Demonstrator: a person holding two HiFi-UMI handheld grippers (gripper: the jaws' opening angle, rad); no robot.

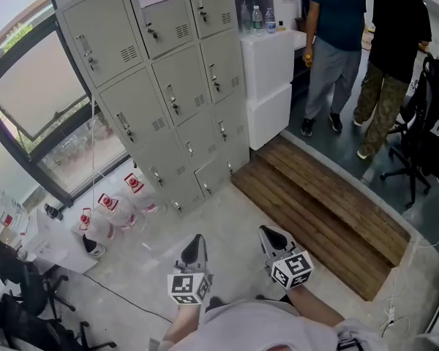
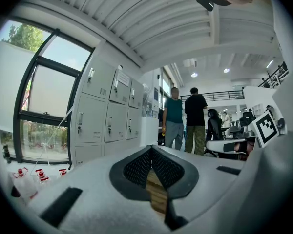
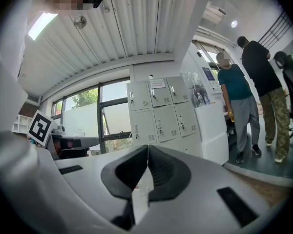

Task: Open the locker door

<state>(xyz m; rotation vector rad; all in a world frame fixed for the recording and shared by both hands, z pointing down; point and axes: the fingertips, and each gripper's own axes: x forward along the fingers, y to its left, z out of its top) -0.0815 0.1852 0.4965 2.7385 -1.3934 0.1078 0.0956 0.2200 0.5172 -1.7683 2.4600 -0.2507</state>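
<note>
A grey bank of lockers [image 1: 161, 86] with small handles on every door stands ahead, all doors closed; it also shows as lockers [image 2: 110, 113] and lockers [image 3: 161, 113] in the two gripper views. My left gripper [image 1: 195, 244] and right gripper [image 1: 272, 234] are held low in front of me, well short of the lockers and pointing towards them. The left gripper [image 2: 151, 147] is shut with nothing between its jaws. The right gripper [image 3: 147, 146] is shut and empty too.
Two people [image 1: 366, 50] stand at the right beyond a white cabinet [image 1: 267, 79] with bottles on top. A wooden step [image 1: 322, 210] lies ahead on the right. White bags with red labels [image 1: 106, 214] sit by the window. An office chair [image 1: 424, 123] is far right.
</note>
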